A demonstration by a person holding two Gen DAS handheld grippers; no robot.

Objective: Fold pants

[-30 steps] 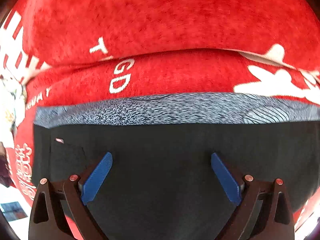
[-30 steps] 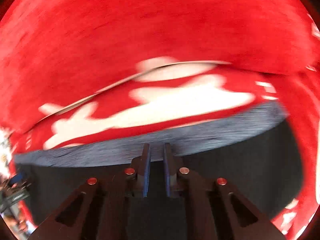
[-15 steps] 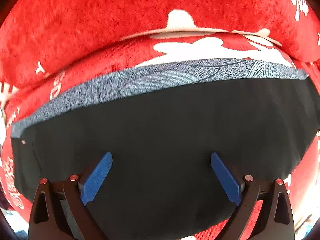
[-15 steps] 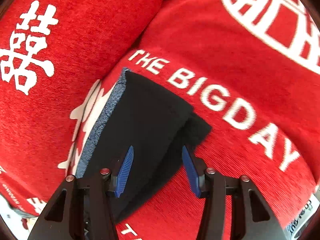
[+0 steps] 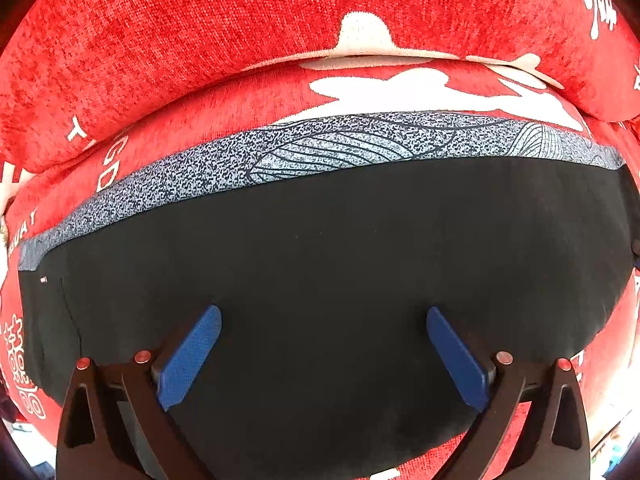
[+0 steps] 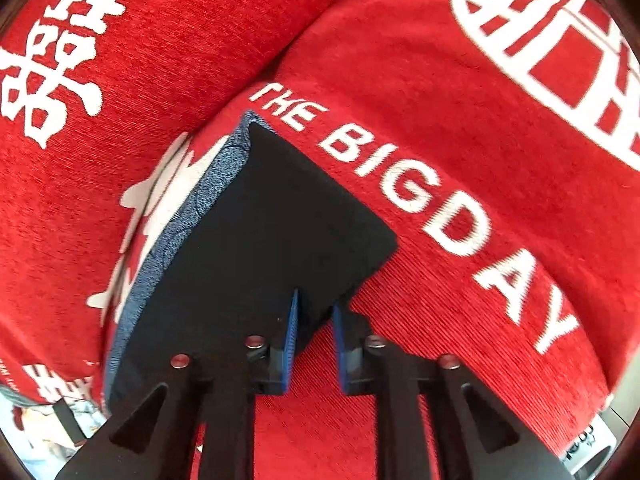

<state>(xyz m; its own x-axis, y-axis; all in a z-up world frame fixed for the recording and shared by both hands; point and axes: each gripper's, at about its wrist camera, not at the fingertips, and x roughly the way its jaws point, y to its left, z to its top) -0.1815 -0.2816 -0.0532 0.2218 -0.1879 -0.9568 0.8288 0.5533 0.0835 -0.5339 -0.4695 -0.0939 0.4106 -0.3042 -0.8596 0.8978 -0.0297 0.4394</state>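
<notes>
Black pants (image 6: 256, 248), folded compact, lie on red printed cushion (image 6: 460, 120). Right claw (image 6: 314, 320) nearly closed, pinching near-corner edge. Left claw (image 5: 324, 344) wide open above, empty. Grip all layers; pull square.

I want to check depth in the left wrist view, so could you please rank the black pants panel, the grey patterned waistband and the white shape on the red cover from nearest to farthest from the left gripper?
From the left gripper:
1. Black pants panel, right under the fingers.
2. Grey patterned waistband, beyond it.
3. White shape on the red cover, farthest, upper right.
</notes>
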